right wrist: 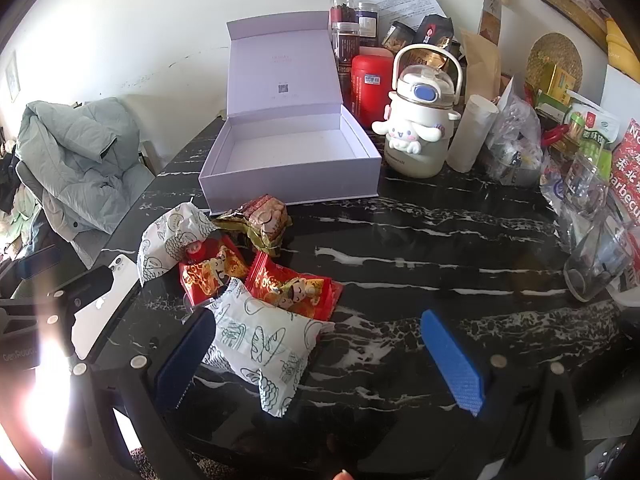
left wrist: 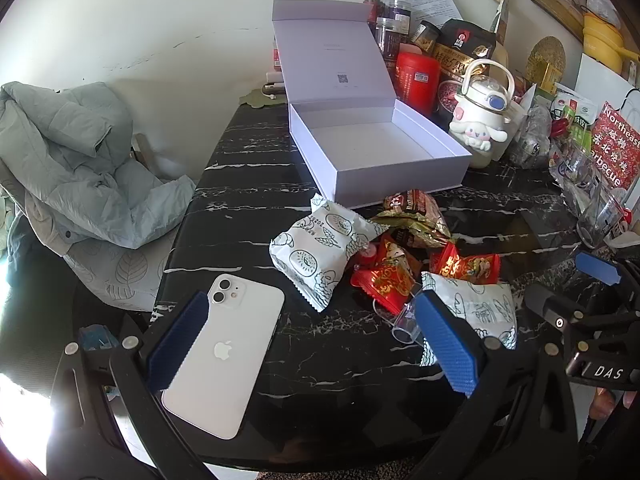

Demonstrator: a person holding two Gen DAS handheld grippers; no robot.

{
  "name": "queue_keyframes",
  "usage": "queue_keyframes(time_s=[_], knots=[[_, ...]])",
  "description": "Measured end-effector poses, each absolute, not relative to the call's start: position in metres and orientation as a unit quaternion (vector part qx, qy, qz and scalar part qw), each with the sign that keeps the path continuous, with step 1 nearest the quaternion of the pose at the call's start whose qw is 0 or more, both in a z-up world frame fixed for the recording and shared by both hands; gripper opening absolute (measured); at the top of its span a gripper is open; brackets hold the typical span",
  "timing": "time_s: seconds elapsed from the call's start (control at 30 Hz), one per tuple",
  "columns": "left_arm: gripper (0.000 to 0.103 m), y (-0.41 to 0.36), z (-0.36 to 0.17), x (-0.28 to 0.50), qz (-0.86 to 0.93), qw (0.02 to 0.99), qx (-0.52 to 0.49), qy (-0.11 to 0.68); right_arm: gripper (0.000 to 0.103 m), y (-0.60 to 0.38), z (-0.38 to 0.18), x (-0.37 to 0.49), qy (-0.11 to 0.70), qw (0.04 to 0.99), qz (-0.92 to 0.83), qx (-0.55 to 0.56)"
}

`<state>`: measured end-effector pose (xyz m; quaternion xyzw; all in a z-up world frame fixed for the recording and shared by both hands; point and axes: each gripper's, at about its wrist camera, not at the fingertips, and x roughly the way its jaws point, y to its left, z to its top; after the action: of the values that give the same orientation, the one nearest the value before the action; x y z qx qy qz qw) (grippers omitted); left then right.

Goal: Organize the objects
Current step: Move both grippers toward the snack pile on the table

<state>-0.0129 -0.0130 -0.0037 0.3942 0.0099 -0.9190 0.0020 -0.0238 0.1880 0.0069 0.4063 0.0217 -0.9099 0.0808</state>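
An empty white box [left wrist: 380, 148] [right wrist: 288, 152] with its lid raised stands on the black marbled table [left wrist: 240, 208] [right wrist: 420, 240]. In front of it lies a pile of snacks: two white patterned packets [left wrist: 320, 252] [right wrist: 264, 340], red packets [left wrist: 384, 280] [right wrist: 292, 288] and a gold-wrapped one [left wrist: 416, 212] [right wrist: 264, 220]. A white phone [left wrist: 224, 352] [right wrist: 104, 304] lies face down near the table's front edge. My left gripper [left wrist: 312, 344] stands open over the phone and bare table. My right gripper [right wrist: 320, 364] is open too, its left pad beside a white packet.
Jars, a red tin [left wrist: 416, 76], a white cartoon kettle bottle [left wrist: 484, 112] [right wrist: 420, 128], bags and glass cups [right wrist: 592, 240] crowd the back and right of the table. A grey-green jacket [left wrist: 72, 160] lies over a chair at left. A small clear cup [left wrist: 404, 324] lies by the packets.
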Motion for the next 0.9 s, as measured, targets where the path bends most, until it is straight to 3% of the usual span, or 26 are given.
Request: queue_keyframes(time_s=[0.9], knots=[[0.103,-0.0117,-0.0075,-0.0079,-0.916,0.012,0.401,0.005,0.103,0.1870,0.0040,-0.0216,0.021,0.084,-0.908,0.411]])
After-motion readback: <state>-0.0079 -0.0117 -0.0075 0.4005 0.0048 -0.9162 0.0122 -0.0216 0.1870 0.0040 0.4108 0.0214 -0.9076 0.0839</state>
